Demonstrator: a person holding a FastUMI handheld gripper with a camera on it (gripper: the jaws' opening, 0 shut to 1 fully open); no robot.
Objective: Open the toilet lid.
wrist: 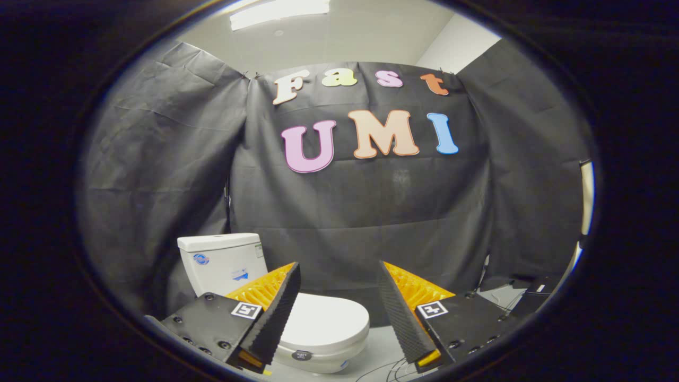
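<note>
1. The toilet [318,329] is seen low down and ahead of the gripper [339,318], with its lid [323,318] lying flat and closed; the tank [220,262] stands behind the lid, against the booth's black cloth.
2. The step in hand is judged to be the approach: the lid has not yet been reached.
3. The lid's front rim should be aimed for, since the edge farthest from the tank gives the best leverage.
4. One finger is best slipped under that rim, or the rim pinched lightly, and the lid then swung up in an arc towards the tank.
5. The lift should be kept slow so the lid is not slammed against the tank.
6. The jaws are spread wide; nothing is held or touched by them, and the lid's front part shows between them, beyond the tips.
7. Cables [395,369] lie on the floor beside the toilet and are best avoided.
</note>
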